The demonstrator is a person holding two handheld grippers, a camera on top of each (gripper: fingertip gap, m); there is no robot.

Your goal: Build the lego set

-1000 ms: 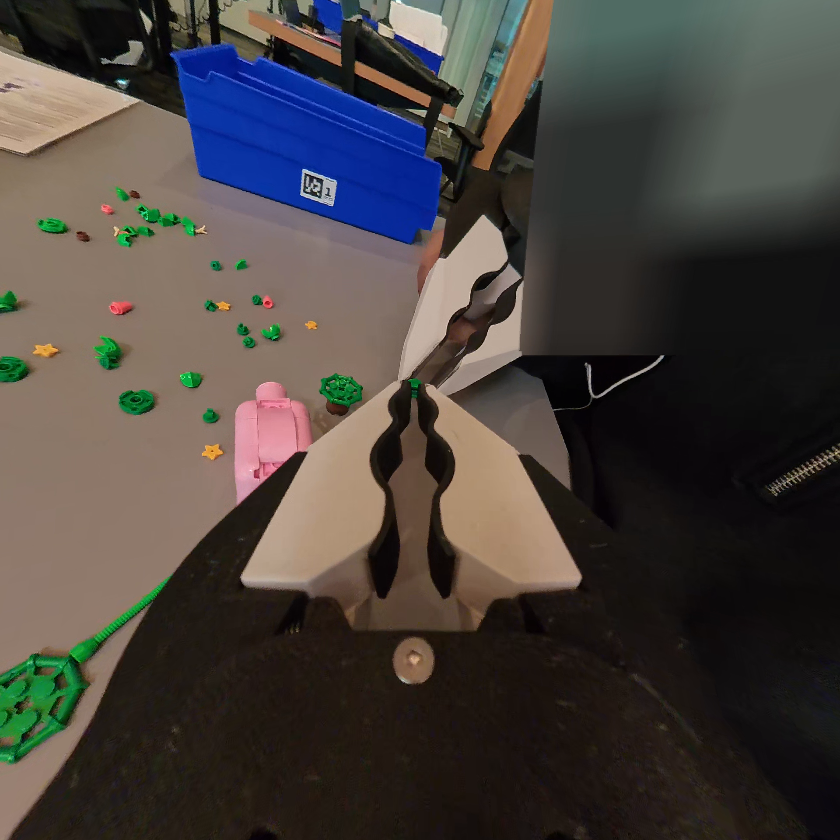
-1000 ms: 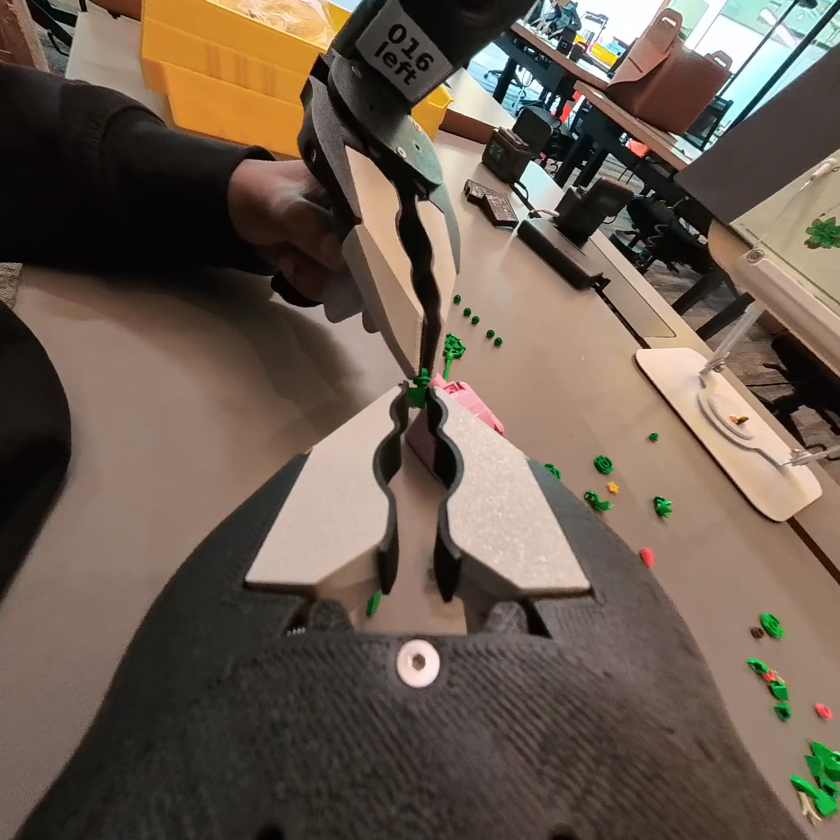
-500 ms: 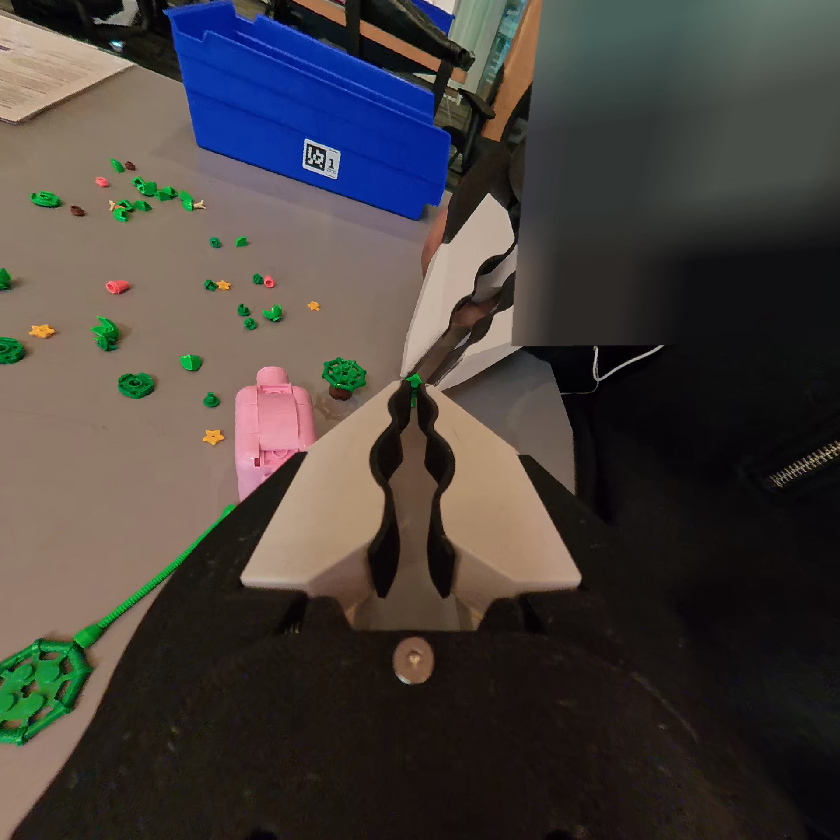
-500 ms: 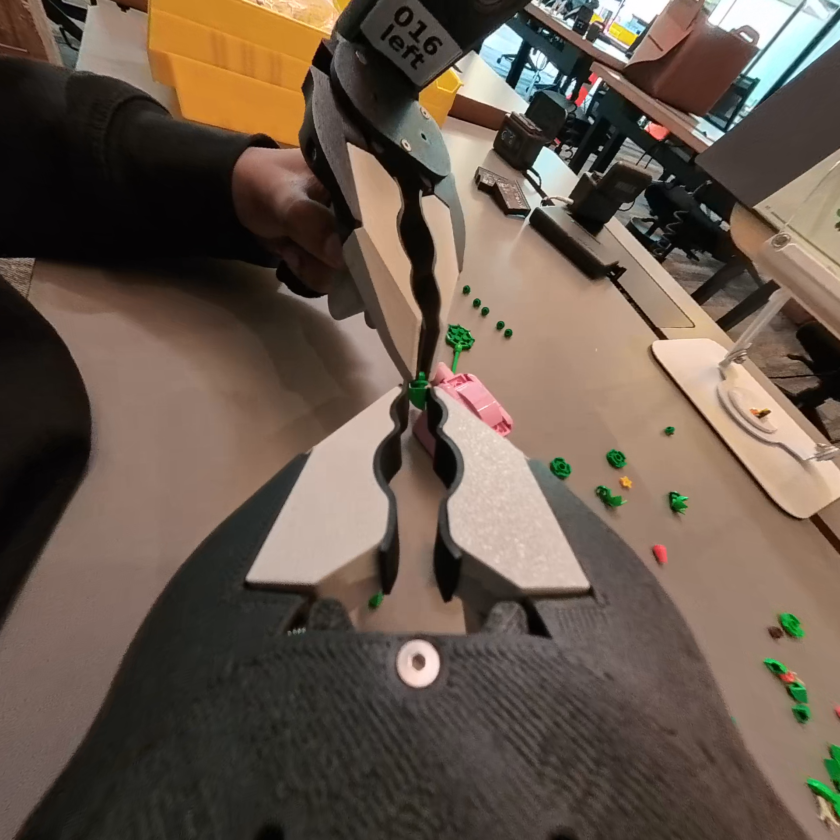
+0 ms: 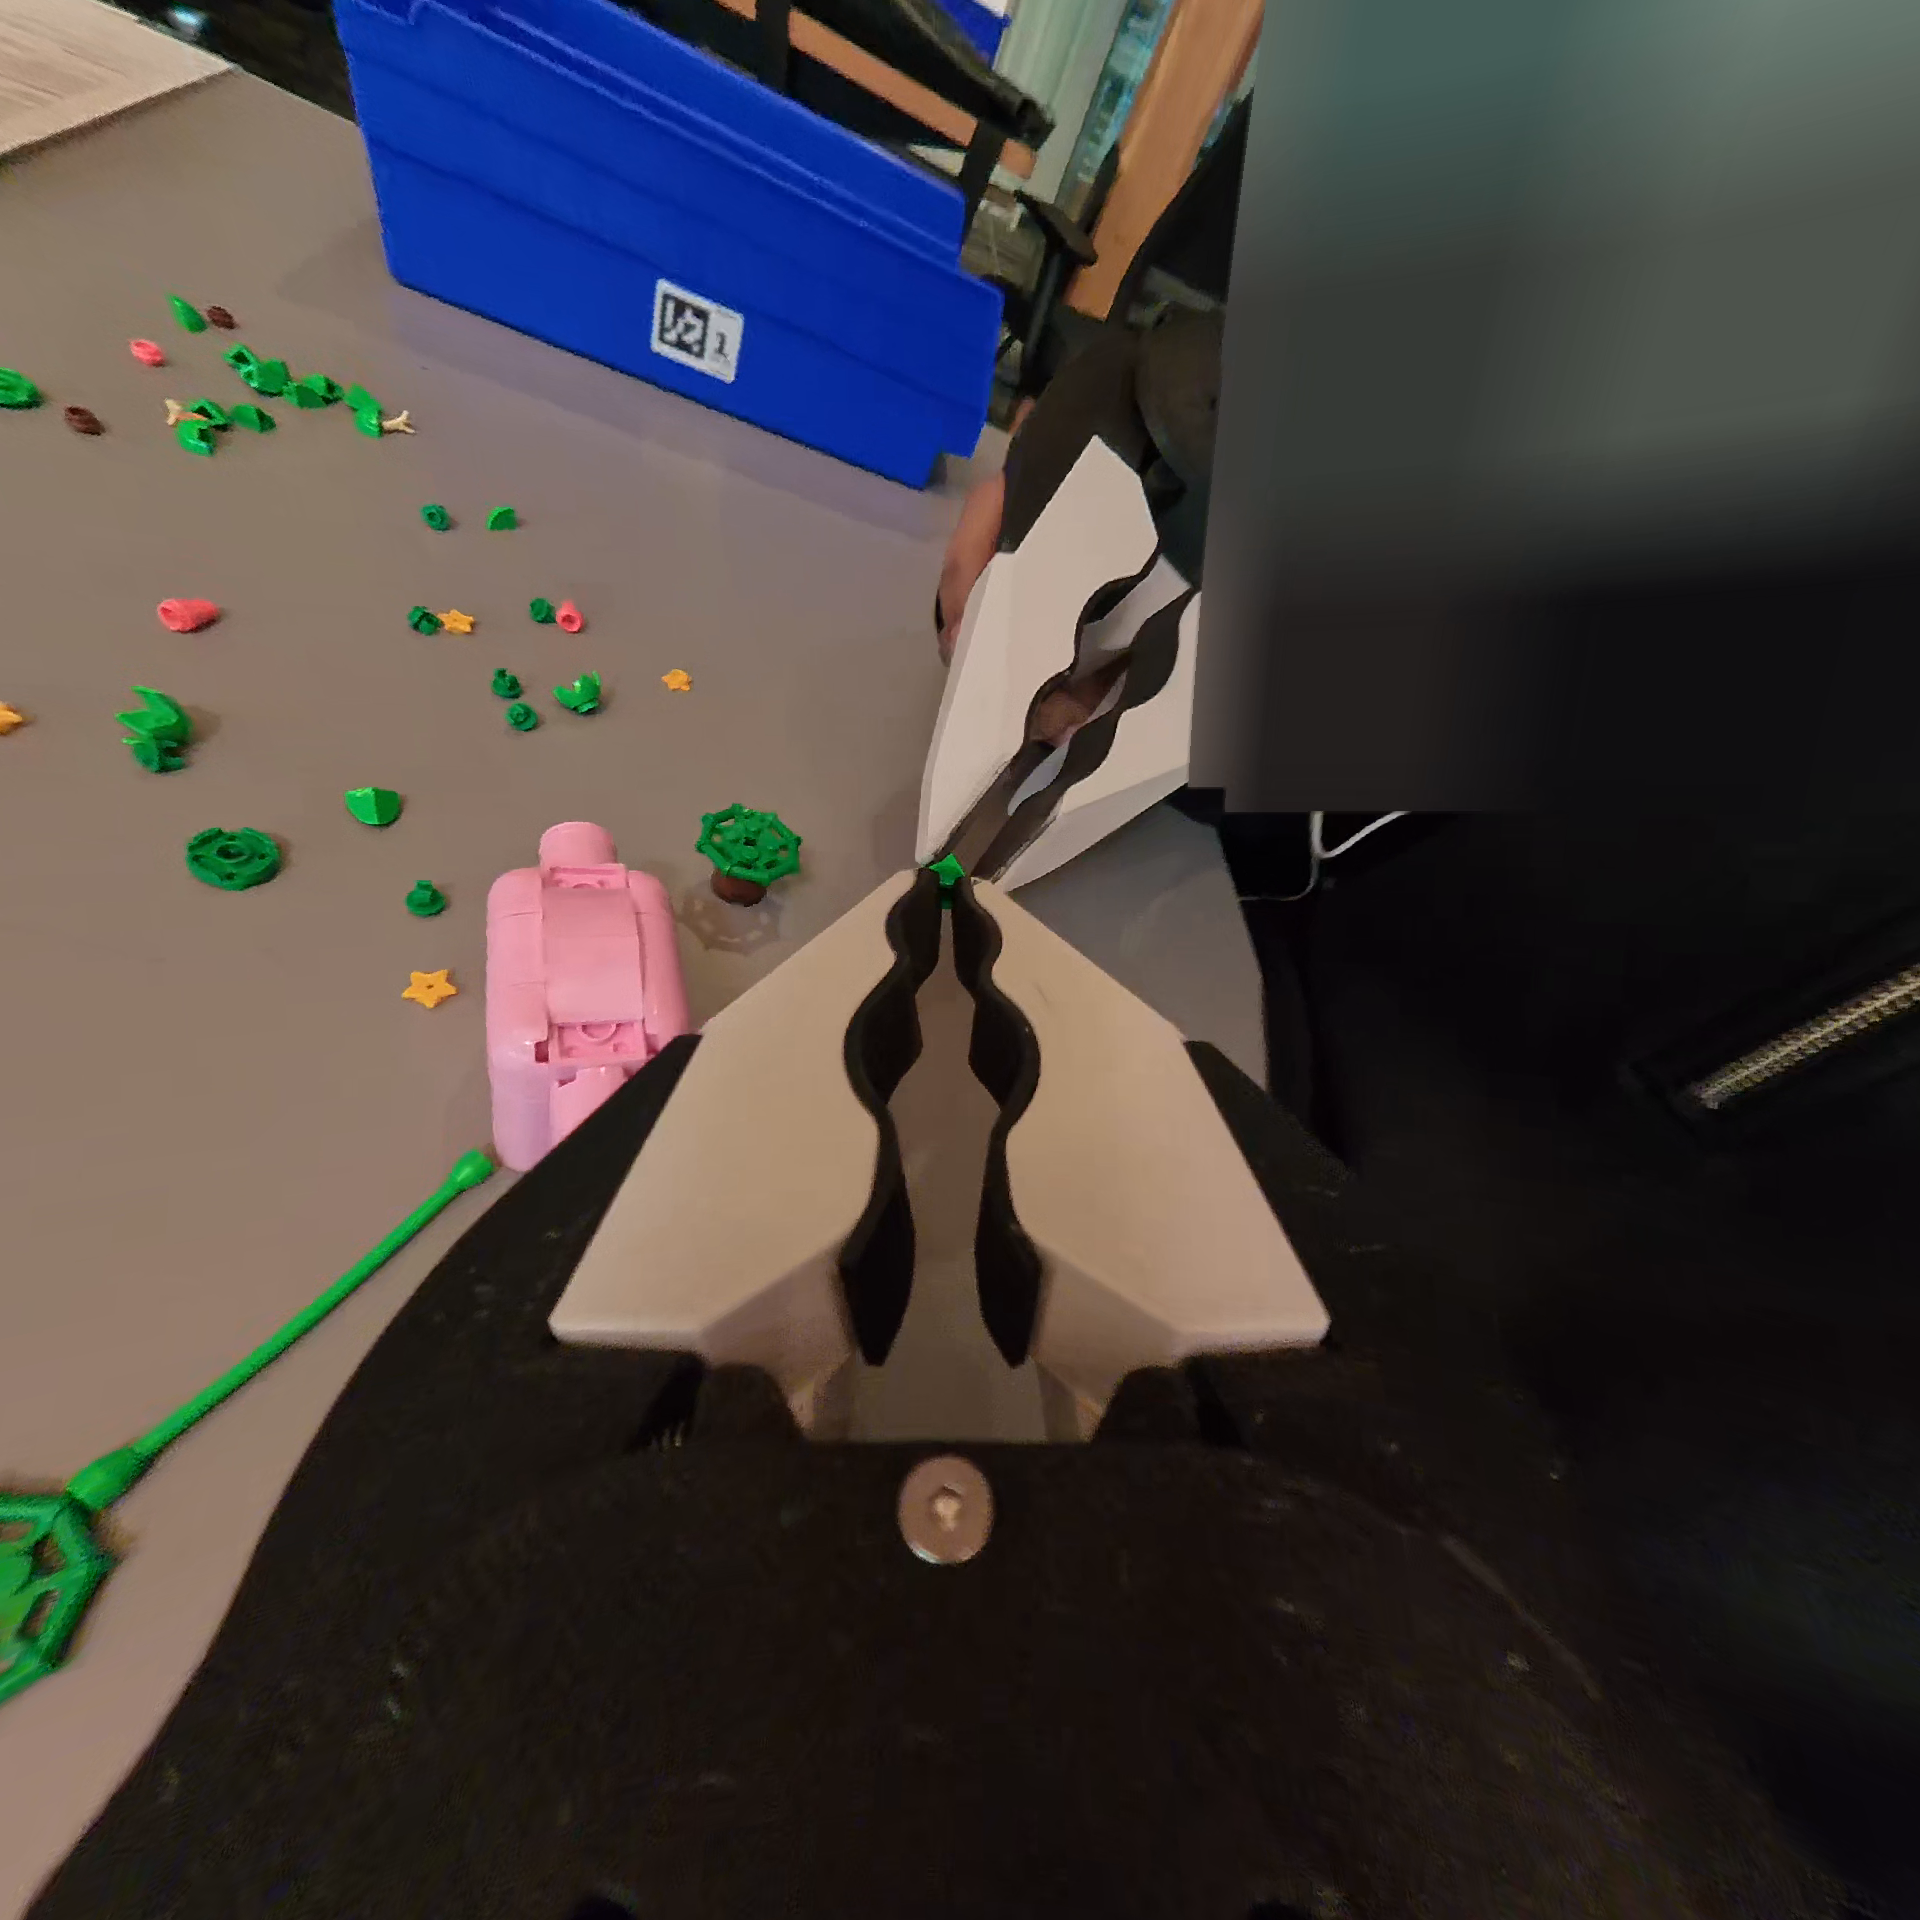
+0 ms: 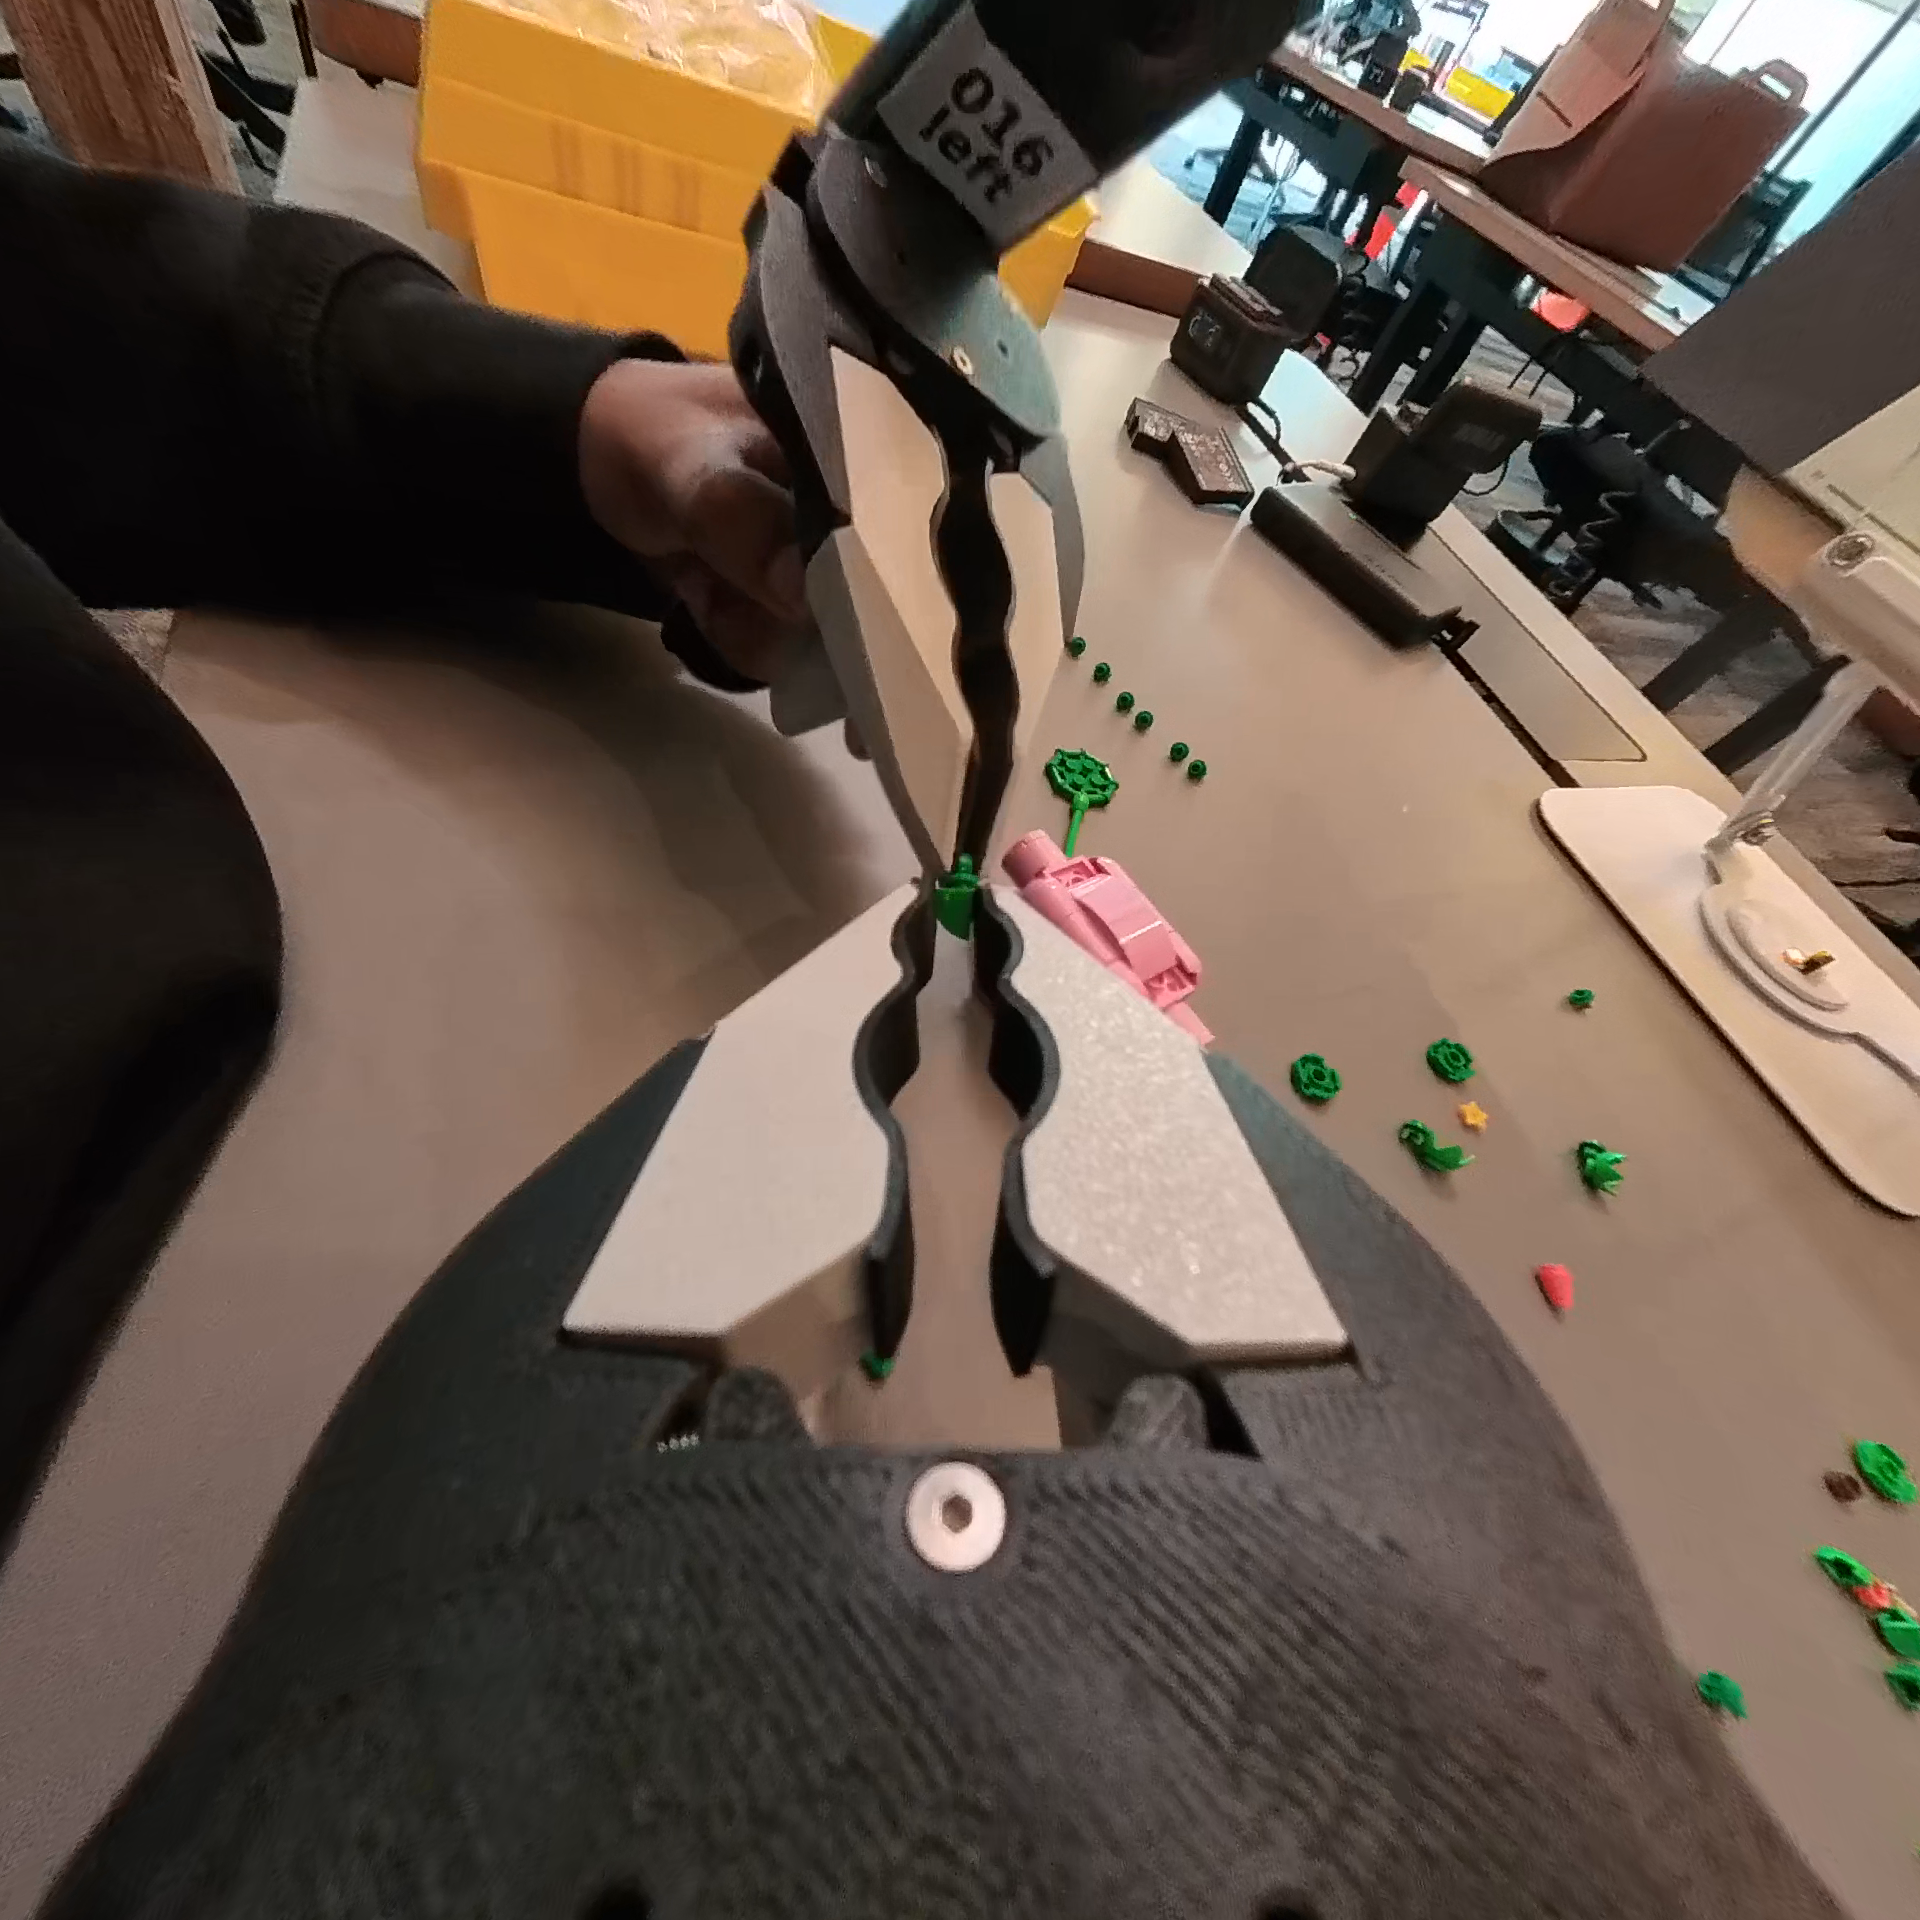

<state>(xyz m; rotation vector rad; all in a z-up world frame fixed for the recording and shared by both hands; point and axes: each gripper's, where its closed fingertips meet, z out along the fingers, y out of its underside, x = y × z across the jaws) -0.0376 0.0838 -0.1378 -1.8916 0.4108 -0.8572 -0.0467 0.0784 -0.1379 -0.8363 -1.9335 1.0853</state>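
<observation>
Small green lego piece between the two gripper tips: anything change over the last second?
Barely. Both wrist views drifted slightly relative to the table, so the pink lego block and blue plastic bin sit a little differently in frame. The left gripper and right gripper stay tip to tip, both pinched on the small green lego piece. Nothing was taken or released; loose pieces on the grey table lie as before.

We hold the left gripper (image 5: 943, 881) and the right gripper (image 6: 953, 914) tip to tip above the surface, each with its fingers closed to a narrow gap at the tips. Our left hand (image 6: 696, 520), in a dark sleeve, grips the left gripper's handle.
</observation>
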